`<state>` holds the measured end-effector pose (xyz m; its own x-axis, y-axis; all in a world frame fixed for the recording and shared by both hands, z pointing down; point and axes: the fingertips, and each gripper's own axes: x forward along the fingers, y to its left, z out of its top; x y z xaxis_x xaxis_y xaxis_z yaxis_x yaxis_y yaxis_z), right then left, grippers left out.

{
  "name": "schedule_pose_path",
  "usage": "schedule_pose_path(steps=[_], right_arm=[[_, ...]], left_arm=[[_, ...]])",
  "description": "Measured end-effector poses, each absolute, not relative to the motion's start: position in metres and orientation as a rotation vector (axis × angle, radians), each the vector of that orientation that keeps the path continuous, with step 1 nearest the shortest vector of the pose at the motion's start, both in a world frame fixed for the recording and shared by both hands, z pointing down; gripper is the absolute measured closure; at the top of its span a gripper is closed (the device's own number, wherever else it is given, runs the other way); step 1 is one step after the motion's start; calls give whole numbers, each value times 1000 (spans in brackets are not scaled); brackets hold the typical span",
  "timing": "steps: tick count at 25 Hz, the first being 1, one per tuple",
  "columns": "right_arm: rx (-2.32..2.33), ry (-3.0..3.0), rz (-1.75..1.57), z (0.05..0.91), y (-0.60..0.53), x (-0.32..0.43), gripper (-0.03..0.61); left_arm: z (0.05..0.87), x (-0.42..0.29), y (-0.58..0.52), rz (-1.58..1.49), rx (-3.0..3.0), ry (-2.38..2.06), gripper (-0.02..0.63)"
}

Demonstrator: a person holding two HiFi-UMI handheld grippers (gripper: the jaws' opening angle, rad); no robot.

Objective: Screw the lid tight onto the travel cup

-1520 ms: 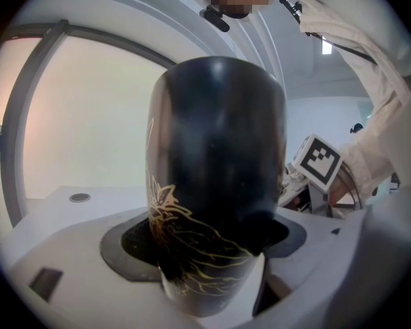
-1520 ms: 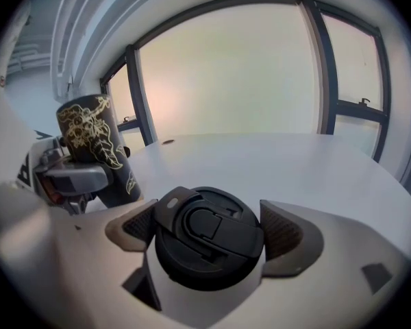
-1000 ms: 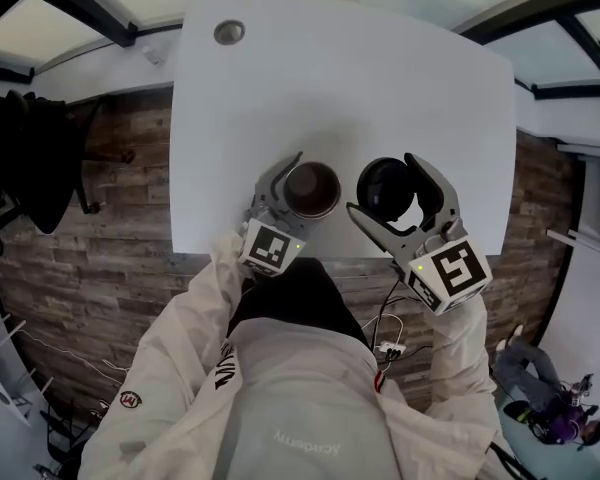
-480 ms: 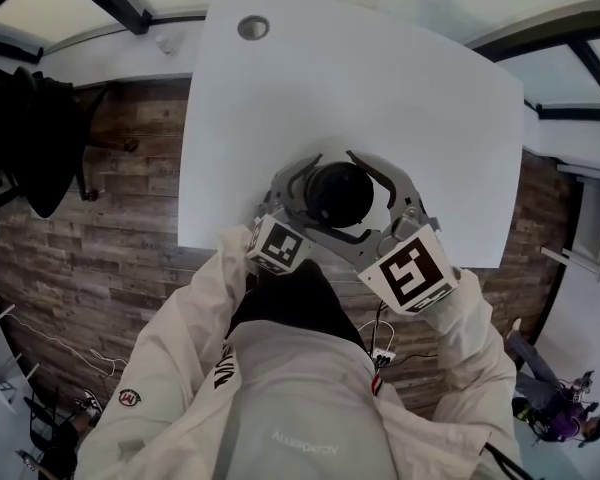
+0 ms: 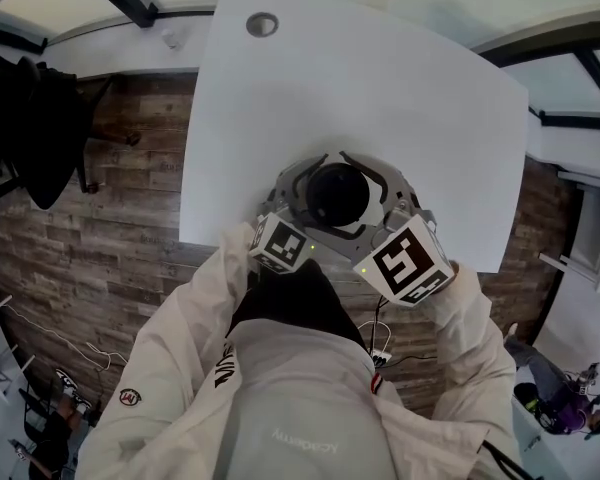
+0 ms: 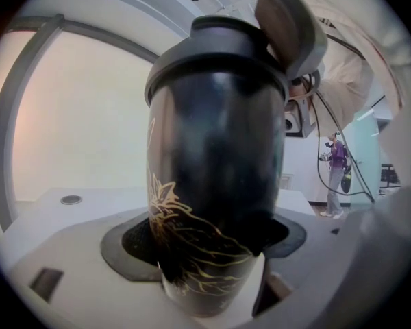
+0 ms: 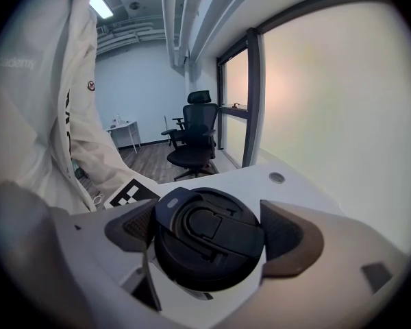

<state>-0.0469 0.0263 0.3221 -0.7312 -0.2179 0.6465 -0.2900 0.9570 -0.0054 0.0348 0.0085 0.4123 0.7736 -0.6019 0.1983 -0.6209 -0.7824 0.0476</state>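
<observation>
The black, gold-patterned travel cup [image 6: 212, 184] stands by the white worktop's [image 5: 380, 88] near edge, with open room beyond. My left tongs [image 6: 207, 251] clamp its body, and my right tongs [image 7: 210, 242] clamp its round black lid [image 5: 338, 194].

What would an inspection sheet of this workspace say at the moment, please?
Surface: white table with a cable grommet near its far corner.
Job's things: dark travel cup upright; black lid sitting on top of it, tightness not visible.
Clutter: nothing seen.
Grippers: left gripper clamps the cup's body; right gripper clamps the lid from above.
Cables: thin wires hang below the table's near edge.
Surroundings: wood-look floor, office chair, frosted window, a person standing far off.
</observation>
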Motion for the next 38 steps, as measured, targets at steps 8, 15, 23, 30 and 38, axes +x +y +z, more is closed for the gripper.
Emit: schedule_pose_path(steps=[8,15,23,30,38], right_arm=[[385,-2559,137,314,26,-46,124],[289,-2766,185,302,29,-37,123],[54,-2851,223,313,33,-35,124],[-355,-2839,166,315,47,-31,124],[-308,-2906,202,311,42,-33,124]], left_arm=[[413,35,10,264,2860,-973,206],[413,37,12,264,2900,-859,206],[417,38,19,289,2988,-563,206],[419,43,33,316,3038,-321,206],[420,42,32,289,3042,-331,206]])
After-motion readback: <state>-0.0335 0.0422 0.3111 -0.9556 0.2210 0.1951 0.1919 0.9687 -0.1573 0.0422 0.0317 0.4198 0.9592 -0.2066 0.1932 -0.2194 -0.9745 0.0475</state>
